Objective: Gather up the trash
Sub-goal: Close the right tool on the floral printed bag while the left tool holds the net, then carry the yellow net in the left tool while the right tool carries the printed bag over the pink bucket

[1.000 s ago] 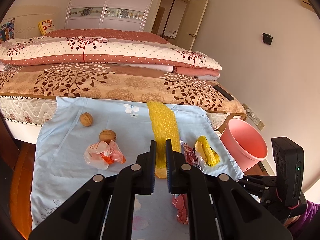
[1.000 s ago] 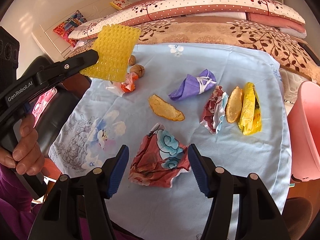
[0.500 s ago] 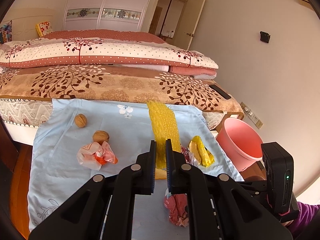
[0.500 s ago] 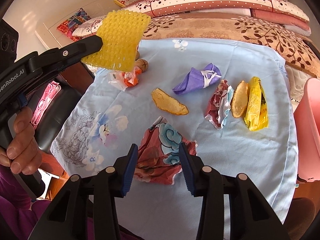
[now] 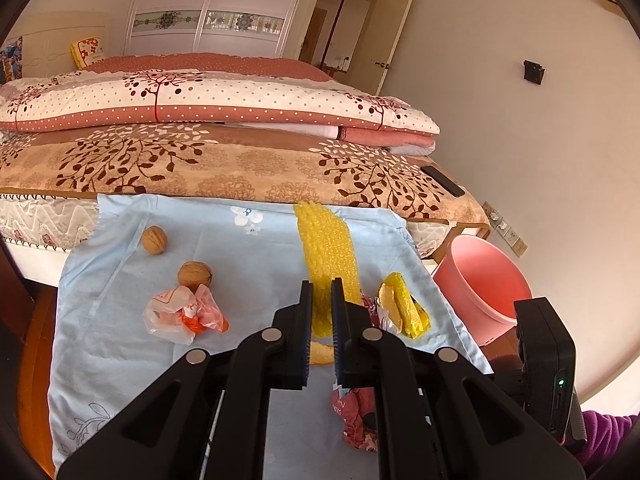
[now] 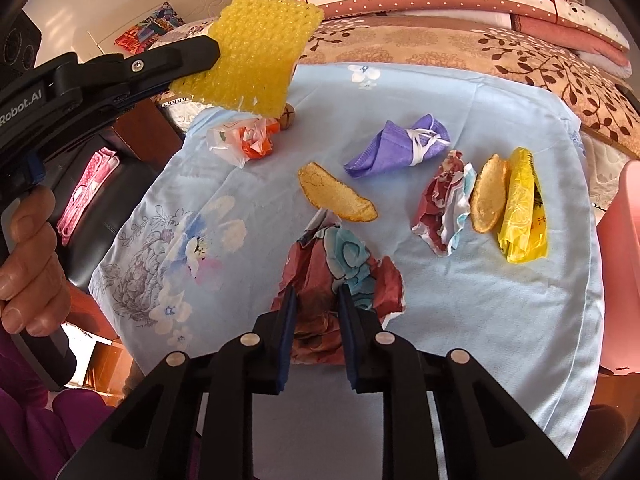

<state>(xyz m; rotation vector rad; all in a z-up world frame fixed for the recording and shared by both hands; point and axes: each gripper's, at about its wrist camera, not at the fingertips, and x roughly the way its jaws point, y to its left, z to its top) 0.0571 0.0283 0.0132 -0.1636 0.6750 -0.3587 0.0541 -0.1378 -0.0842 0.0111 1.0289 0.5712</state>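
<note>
Your right tool (image 6: 316, 300) has just been closing and now pinches the crumpled red-and-blue wrapper (image 6: 340, 264) lying on the blue-clothed surface (image 6: 500, 300); lift straight, then swing to the pink bucket (image 5: 480, 276). Your left tool (image 5: 320, 300) is clenched on the yellow bubble sheet (image 5: 326, 248). The wrapper's near edge hides behind the right tool's fingers, and the bucket is cut off in the right view.

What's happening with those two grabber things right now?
Left hand-held gripper shut on yellow bubble wrap, held up. Right hand-held gripper just closed on red crumpled wrapper. Pink bucket unobstructed.
</note>
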